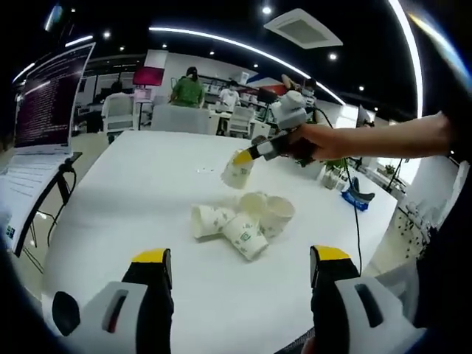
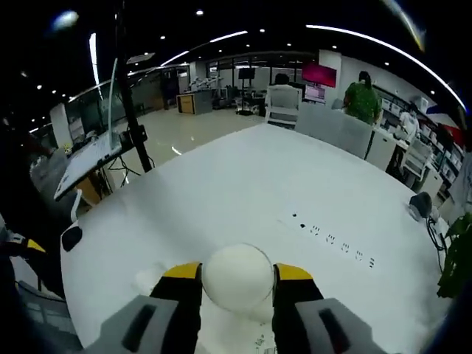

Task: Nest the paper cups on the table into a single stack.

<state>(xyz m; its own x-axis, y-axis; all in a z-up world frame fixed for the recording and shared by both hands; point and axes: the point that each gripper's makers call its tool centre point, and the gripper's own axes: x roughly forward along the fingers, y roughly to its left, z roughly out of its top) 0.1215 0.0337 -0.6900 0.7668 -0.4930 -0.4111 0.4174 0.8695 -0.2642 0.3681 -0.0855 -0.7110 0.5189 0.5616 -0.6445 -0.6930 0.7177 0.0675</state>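
Observation:
Several white paper cups point(image 1: 243, 221) with green print lie in a loose pile on the white table point(image 1: 147, 192); some are on their sides and one point(image 1: 279, 214) stands mouth up. My left gripper point(image 1: 241, 259) hovers open just in front of the pile, nothing between its jaws. A hand holds my right gripper point(image 1: 247, 155) above and beyond the pile, shut on one paper cup point(image 1: 237, 172). In the right gripper view that cup's round base point(image 2: 237, 276) sits clamped between the jaws of the right gripper point(image 2: 237, 274), and pile cups point(image 2: 153, 279) show below it.
A laptop screen point(image 1: 48, 103) on a stand with a trailing cable point(image 1: 63, 184) stands at the table's left edge. A row of small black marks point(image 2: 332, 237) and a black device point(image 2: 420, 205) are on the table. Chairs and seated people are beyond the far edge.

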